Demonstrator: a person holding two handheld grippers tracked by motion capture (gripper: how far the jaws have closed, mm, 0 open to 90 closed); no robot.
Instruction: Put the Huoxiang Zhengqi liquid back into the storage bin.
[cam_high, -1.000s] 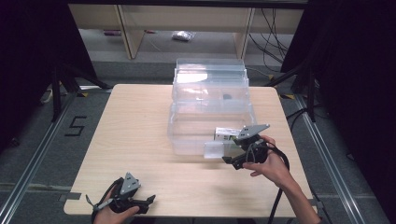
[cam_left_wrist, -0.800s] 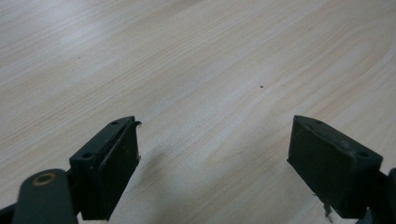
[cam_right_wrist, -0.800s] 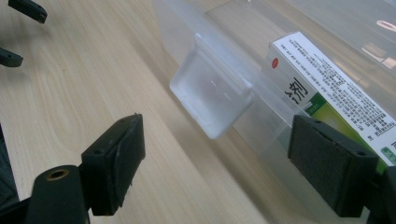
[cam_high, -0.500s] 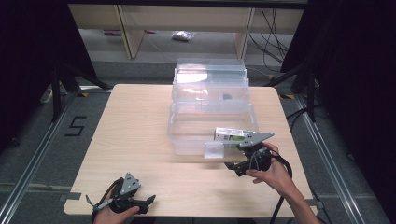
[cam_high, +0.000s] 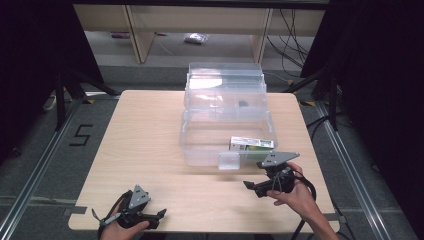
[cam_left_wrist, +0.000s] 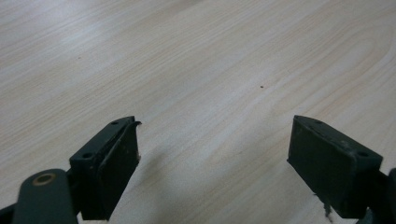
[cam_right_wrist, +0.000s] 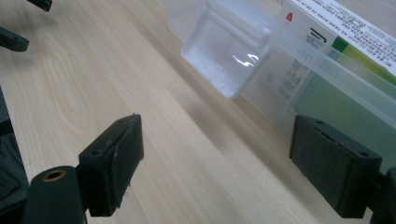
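Right gripper view looks along the right claw (cam_right_wrist: 217, 163), whose jaws stand wide apart with nothing between them but bare wood. Just past the jaws, a clear latch tab (cam_right_wrist: 227, 51) hangs from the front wall of a clear plastic box (cam_right_wrist: 299, 79); a white and green carton (cam_right_wrist: 345, 28) lies inside the box, against that wall. In the high view the right claw (cam_high: 251, 186) sits low over the tabletop (cam_high: 150, 135) near its front right part, held in the person's right hand (cam_high: 295, 192), just in front of the box (cam_high: 200, 145) and apart from it. The carton (cam_high: 251, 145) rests in the box's front right corner. The box's lid (cam_high: 225, 82) stands open behind it.

Left gripper view shows the left claw (cam_left_wrist: 215, 154) also spread wide and empty, over plain wood grain. In the high view the left claw (cam_high: 161, 215) lies at the tabletop's front left edge in the left hand (cam_high: 125, 227), well apart from the box.
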